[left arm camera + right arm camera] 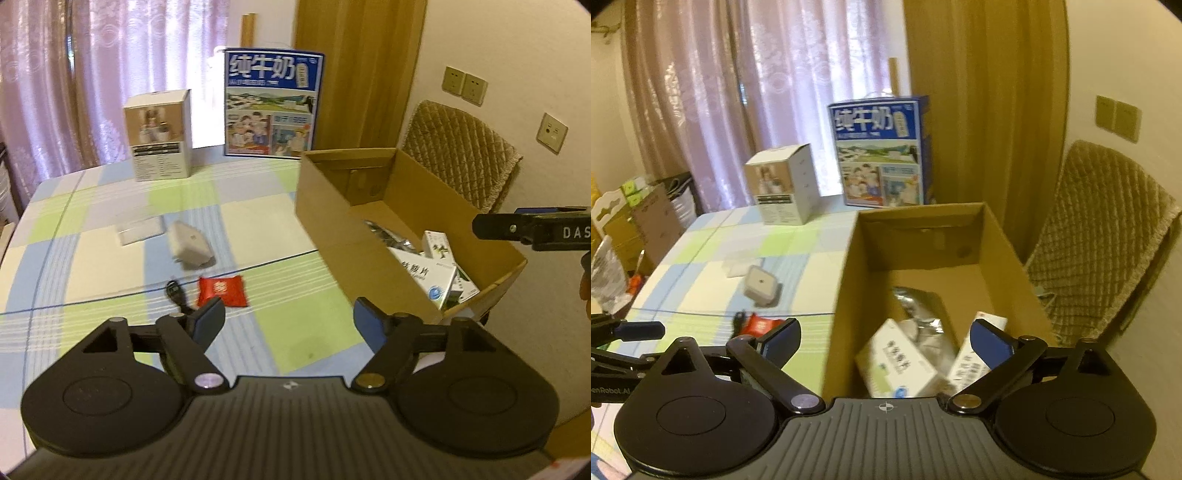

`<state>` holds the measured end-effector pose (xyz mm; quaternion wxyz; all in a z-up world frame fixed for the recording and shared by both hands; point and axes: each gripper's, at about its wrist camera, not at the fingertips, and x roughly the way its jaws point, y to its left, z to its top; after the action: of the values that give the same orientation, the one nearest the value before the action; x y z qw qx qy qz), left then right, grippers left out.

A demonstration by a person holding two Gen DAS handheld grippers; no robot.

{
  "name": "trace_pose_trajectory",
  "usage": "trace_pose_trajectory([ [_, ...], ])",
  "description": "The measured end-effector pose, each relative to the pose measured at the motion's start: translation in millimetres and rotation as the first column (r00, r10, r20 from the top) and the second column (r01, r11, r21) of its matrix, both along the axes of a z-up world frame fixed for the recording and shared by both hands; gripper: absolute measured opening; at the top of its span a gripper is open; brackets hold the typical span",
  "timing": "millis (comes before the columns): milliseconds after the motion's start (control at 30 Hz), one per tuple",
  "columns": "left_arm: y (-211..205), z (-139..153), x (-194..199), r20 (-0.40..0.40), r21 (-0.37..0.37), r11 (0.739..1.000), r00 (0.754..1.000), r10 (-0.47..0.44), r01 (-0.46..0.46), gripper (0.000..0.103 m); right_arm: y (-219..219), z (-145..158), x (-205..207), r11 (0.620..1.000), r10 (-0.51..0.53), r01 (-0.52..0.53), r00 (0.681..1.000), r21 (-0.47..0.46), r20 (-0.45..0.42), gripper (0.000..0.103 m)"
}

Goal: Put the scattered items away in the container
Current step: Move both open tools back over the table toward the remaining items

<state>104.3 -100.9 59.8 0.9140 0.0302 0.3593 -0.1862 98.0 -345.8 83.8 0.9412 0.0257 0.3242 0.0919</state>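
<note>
Red packet [221,291] lies on the tabletop toward its near edge, just ahead of the left gripper [288,319] and a little to that gripper's own left, close by its left fingertip [210,314]; a small black cord [175,291] sits just beside it. Its long axis runs roughly across the gripper's line of reach. The left gripper stands wide open and empty. The right gripper [884,338], also wide open and empty, hangs over the near end of the cardboard box [846,295], so the left hand is the nearer. A white adapter [190,245] and a flat white card [140,230] lie further in.
</note>
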Motion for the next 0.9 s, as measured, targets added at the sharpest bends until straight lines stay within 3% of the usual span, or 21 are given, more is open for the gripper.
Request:
trace_pose_trajectory([
  [133,26.1,0.0,-11.8,0.004,0.006,0.999,0.999,0.032,-0.032,0.089,21.3,1.2,-6.3,0.999,0.044,-0.045,0.999,0.014,0.006,0.098],
  [300,66.1,-5.9,-24.8,-0.007,0.032,0.995,0.995,0.098,-0.097,0.096,51.5,-1.2,-13.2,0.993,0.11,-0.111,0.994,0.03,0.014,0.1],
  [533,107.1,-15.4,-37.4,-0.022,0.043,0.985,0.985,0.169,-0.168,0.097,91.5,-10.5,-20.0,0.979,0.199,-0.199,0.98,0.035,0.009,0.1],
  [900,132.1,-28.4,-36.2,-0.035,0.043,0.976,0.976,0.213,-0.211,0.097,131.5,-40.8,-17.8,0.966,0.258,-0.257,0.965,0.018,-0.045,0.101],
])
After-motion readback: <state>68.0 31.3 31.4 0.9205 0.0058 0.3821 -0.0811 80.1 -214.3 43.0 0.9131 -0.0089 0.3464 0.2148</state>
